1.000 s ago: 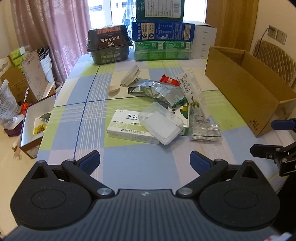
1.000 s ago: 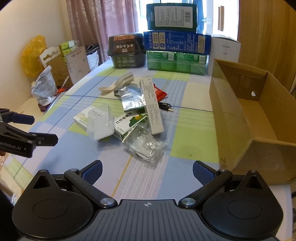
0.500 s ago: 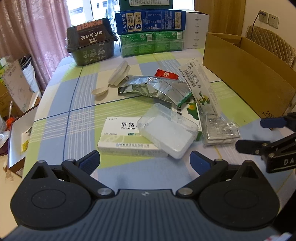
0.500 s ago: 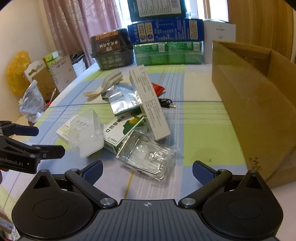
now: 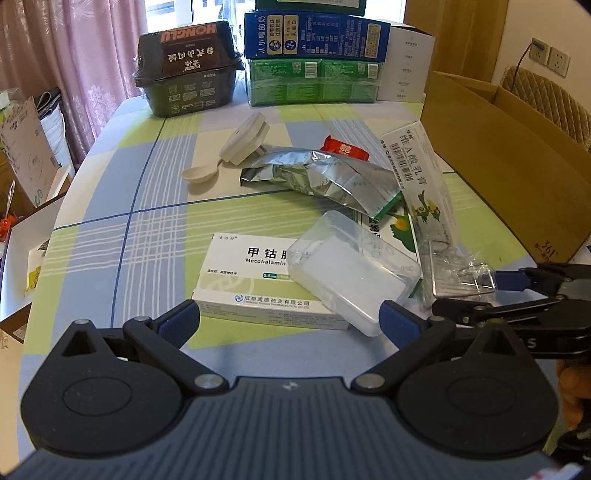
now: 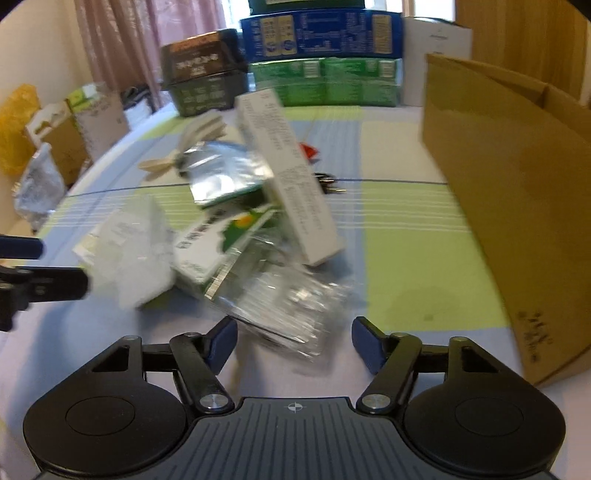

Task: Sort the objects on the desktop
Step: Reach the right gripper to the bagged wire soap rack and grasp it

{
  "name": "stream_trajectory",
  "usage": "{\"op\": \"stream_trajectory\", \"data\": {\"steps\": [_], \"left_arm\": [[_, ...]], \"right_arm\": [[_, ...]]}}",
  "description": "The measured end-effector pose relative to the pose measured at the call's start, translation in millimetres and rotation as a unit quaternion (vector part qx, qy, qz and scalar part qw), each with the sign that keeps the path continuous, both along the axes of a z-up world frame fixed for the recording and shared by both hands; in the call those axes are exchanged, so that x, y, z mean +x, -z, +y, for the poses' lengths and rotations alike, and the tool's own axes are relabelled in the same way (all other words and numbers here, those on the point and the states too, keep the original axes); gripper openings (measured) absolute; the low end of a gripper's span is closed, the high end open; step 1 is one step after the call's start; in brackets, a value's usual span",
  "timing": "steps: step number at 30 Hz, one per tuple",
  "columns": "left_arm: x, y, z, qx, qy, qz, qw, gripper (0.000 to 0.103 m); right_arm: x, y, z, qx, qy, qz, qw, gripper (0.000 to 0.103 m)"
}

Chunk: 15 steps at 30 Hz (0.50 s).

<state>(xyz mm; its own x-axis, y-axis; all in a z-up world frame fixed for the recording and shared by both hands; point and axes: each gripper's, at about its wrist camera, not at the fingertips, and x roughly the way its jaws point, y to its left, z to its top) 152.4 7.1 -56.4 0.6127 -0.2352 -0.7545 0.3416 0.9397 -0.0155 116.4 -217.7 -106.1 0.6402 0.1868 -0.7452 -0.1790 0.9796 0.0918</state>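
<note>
The left tongs [image 5: 289, 319] hang low over the near edge of the table [image 5: 110, 206], spread wide with nothing between their blue pads. Just ahead of them lies a white medicine box [image 5: 243, 280], and a frosted plastic case [image 5: 351, 269] rests tilted across its right end. Behind the case a green and white box [image 5: 397, 229] peeks out, with a crumpled silver foil bag [image 5: 317, 177] lying over its far end. A long white carton [image 5: 421, 173] leans across the pile toward the right. Farther back sit a white spoon [image 5: 201, 173], a round white plug-like piece [image 5: 243, 138] and a small red packet [image 5: 345, 147].

The right tongs [image 6: 291, 341] are closing, and a clear crinkled plastic pack [image 6: 284, 306] lies between them (the picture is blurred here, so the edges are soft); the pads do not yet press on it. In the left wrist view the same tongs reach in from the right, one finger on either side of that clear pack, which sits just beside the frosted case. A hand shows at the right edge of that view behind the tongs.

An open cardboard box [image 6: 498, 206] stands on the right side of the table, well apart from the pile. At the far end are a dark food tub [image 5: 186, 70], a blue carton [image 5: 317, 35] stacked on green packs [image 5: 314, 83], and a white box [image 5: 408, 62].
</note>
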Motion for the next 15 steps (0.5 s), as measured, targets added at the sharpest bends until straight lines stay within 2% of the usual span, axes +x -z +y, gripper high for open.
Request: {"op": "stream_trajectory", "data": {"steps": [3,6,7,8,10,15], "left_arm": [[0,0,-1,-0.002,0.003,-0.001,1.0,0.102],[1,0,-2,-0.003,0.004,-0.001,1.0,0.102],[1,-1,-2,-0.002,0.004,-0.003,1.0,0.102],[1,-1,-1,-0.003,0.002,-0.005,1.0,0.102],[2,-3,0,-0.008,-0.001,-0.007,0.9999,0.102],[3,-3,5,-0.012,-0.013,-0.008,0.9998,0.102]], "right_arm": [[-1,-2,-8,-0.017,0.016,-0.007,1.0,0.066],[-7,-8,-10,-0.003,0.013,-0.012,1.0,0.067],[-9,-10,-7,0.001,0.006,-0.016,1.0,0.07],[-10,-11,-4,0.002,0.003,-0.019,1.0,0.081],[-9,-11,1,0.009,0.002,-0.024,1.0,0.09],[0,-8,10,0.015,0.013,-0.028,0.999,0.09]]}}
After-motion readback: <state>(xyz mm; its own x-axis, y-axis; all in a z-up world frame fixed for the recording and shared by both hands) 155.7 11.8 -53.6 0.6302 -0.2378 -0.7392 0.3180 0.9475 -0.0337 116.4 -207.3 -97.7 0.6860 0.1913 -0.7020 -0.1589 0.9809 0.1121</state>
